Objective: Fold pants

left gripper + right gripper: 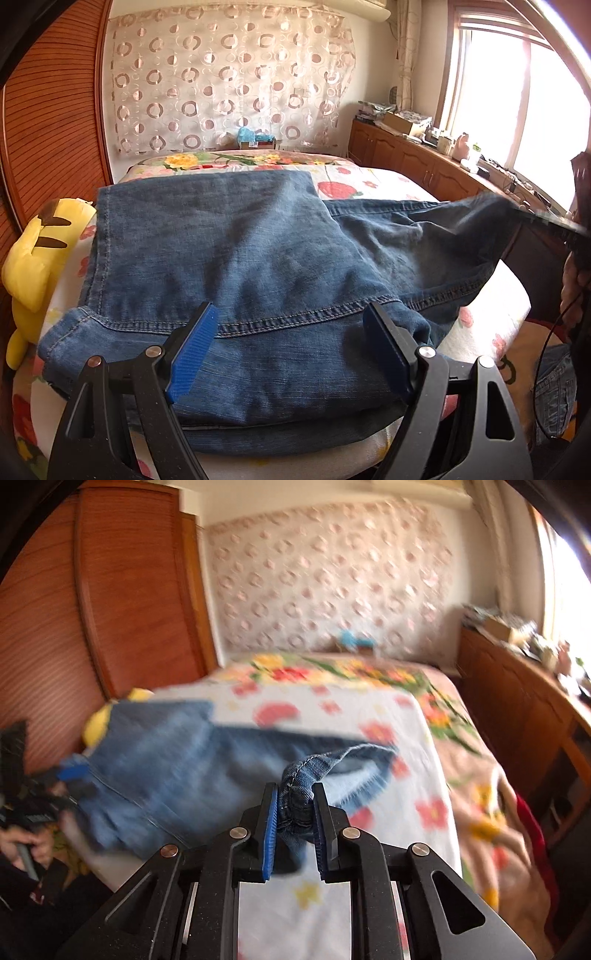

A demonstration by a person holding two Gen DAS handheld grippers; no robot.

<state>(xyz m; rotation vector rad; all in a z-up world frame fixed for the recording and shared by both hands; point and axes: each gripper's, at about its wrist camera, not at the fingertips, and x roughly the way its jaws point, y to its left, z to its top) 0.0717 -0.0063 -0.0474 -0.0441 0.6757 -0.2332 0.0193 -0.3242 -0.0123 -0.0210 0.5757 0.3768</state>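
Note:
Blue denim pants (240,251) lie partly folded on the flowered bed (369,181). My left gripper (291,308) hovers open just over their near edge, its blue pads wide apart and gripping nothing. The right end of the pants is lifted off the bed toward my right gripper (554,221) at the frame's right edge. In the right wrist view, my right gripper (294,788) is shut on a bunched, stitched edge of the pants (325,764), held above the sheet. This view is blurred; the left gripper (70,775) shows dimly at far left.
A yellow plush toy (37,254) lies at the bed's left edge against the wooden wardrobe (48,122). A low wooden cabinet (417,158) with clutter runs along the right under the window. A person's hand (572,288) holds the right gripper.

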